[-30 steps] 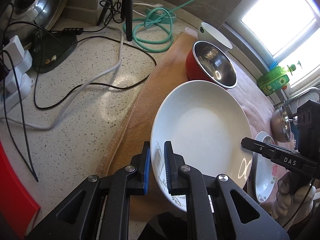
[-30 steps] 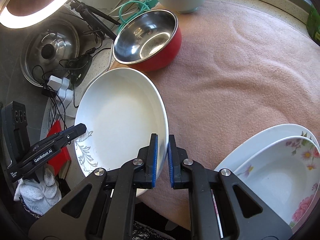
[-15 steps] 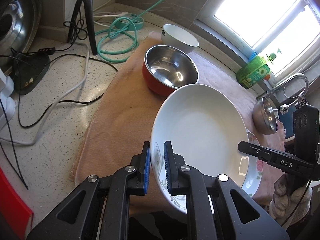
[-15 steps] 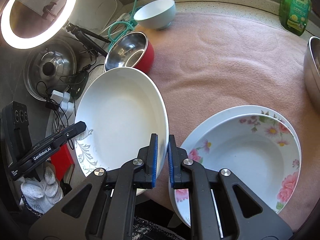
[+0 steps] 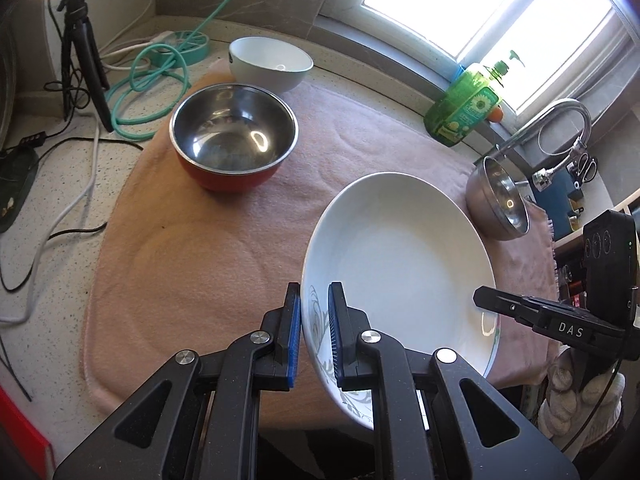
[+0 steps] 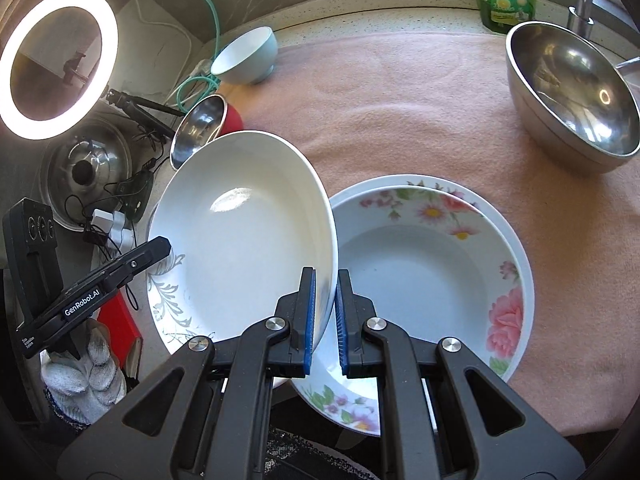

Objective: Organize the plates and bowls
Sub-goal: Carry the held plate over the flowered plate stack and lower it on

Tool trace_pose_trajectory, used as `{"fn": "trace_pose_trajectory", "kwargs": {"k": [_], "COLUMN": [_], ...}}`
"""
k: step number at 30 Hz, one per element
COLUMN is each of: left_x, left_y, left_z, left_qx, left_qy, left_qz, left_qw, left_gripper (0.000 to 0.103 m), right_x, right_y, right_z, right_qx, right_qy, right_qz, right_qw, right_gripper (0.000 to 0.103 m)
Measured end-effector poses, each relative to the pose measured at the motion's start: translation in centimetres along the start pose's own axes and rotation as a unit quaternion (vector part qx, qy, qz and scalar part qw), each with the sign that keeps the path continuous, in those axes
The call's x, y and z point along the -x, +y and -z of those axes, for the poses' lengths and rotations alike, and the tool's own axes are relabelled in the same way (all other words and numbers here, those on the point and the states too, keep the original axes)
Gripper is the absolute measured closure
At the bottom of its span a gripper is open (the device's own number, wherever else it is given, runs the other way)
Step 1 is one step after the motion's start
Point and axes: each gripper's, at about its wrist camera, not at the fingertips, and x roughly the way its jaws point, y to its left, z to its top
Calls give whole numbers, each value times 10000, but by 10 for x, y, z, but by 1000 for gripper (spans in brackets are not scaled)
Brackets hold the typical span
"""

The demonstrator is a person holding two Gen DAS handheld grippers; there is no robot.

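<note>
Both grippers hold one white plate (image 5: 400, 256) with a grey leaf pattern, lifted and tilted above the pink towel (image 5: 192, 248). My left gripper (image 5: 314, 336) is shut on its near rim. My right gripper (image 6: 324, 312) is shut on the opposite rim of the same plate (image 6: 240, 236). Just right of it, two stacked floral plates (image 6: 432, 264) lie on the towel. A red bowl with steel inside (image 5: 234, 144) and a pale blue bowl (image 5: 270, 62) sit at the towel's far left. A steel bowl (image 6: 572, 96) sits far right.
A green soap bottle (image 5: 464, 110) stands on the sill by the tap (image 5: 560, 128). Cables (image 5: 152, 76), a tripod (image 5: 86, 64) and a lit ring light (image 6: 60, 64) crowd the counter to the left. A red object (image 5: 20, 428) lies at the near left edge.
Both grippers have carried the white plate rightward across the towel, from beside the red bowl to the left edge of the stacked floral plates. Both stay shut on it.
</note>
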Motion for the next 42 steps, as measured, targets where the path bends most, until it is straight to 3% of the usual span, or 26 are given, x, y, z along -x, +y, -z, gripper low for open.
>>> {"fn": "trace_pose_trajectory", "kwargs": {"k": [20, 42], "left_x": [-45, -60], "left_y": [-65, -77], "left_z": [9, 16], "left_qx": [-643, -789], "left_qy": [547, 851], "left_qz": [148, 67], "left_qw": [9963, 9932], "left_gripper": [92, 92], "right_x": [24, 23], "right_y": [-77, -94], "right_z": [31, 39], "right_qx": [-648, -734], "right_qy": [13, 91], "right_qz": [293, 422], "right_qw": [9975, 9964], "right_gripper": [94, 93]}}
